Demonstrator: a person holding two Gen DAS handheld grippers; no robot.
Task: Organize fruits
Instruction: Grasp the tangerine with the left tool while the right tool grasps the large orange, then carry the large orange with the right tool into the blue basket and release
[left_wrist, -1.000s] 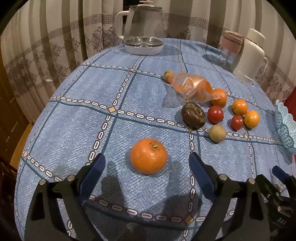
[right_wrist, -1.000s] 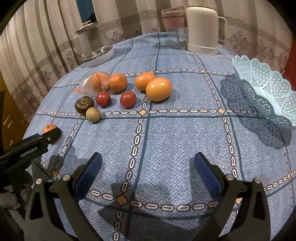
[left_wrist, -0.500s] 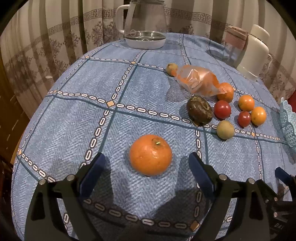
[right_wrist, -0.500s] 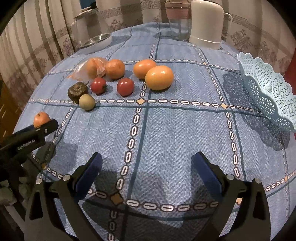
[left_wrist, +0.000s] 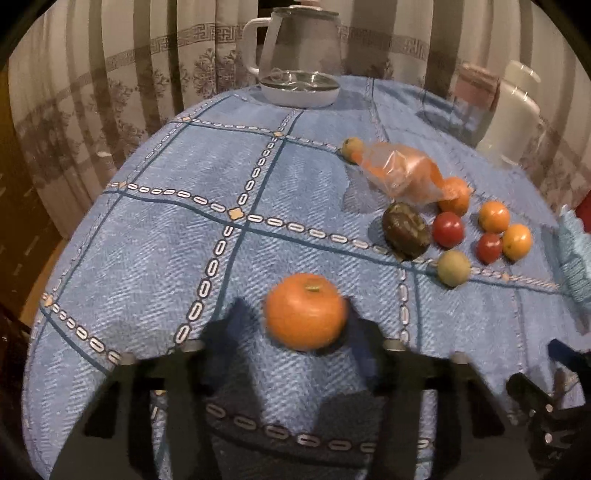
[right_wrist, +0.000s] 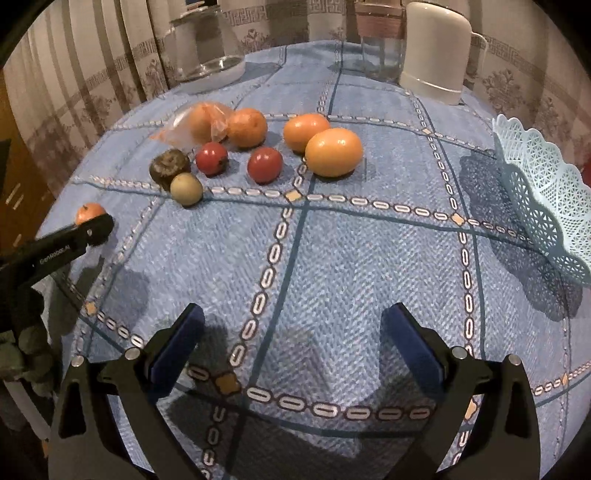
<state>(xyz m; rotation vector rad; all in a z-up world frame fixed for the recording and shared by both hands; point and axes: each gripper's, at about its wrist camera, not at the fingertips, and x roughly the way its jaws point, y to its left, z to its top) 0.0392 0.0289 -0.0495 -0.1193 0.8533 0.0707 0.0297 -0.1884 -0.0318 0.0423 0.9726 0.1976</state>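
Note:
A large orange (left_wrist: 306, 311) lies on the blue tablecloth between the fingers of my left gripper (left_wrist: 295, 325), whose jaws have narrowed around it; the frame is blurred, so contact is unclear. The same orange shows at the far left of the right wrist view (right_wrist: 89, 212), behind the left gripper's finger (right_wrist: 70, 243). A cluster of fruit lies beyond: a dark brown fruit (left_wrist: 405, 229), two red tomatoes (left_wrist: 447, 229), a green-yellow fruit (left_wrist: 453, 268), oranges (right_wrist: 333, 151) and a plastic bag of fruit (left_wrist: 400, 173). My right gripper (right_wrist: 293, 343) is open and empty over bare cloth.
A light-blue lattice basket (right_wrist: 546, 192) stands at the right edge of the table. A glass kettle (left_wrist: 300, 59), a glass jar (right_wrist: 380, 40) and a white jug (right_wrist: 437, 51) stand at the back. Curtains hang behind the round table.
My left gripper has moved forward over the large orange and its fingers have closed in around it. My right gripper has shifted slightly forward and stays open.

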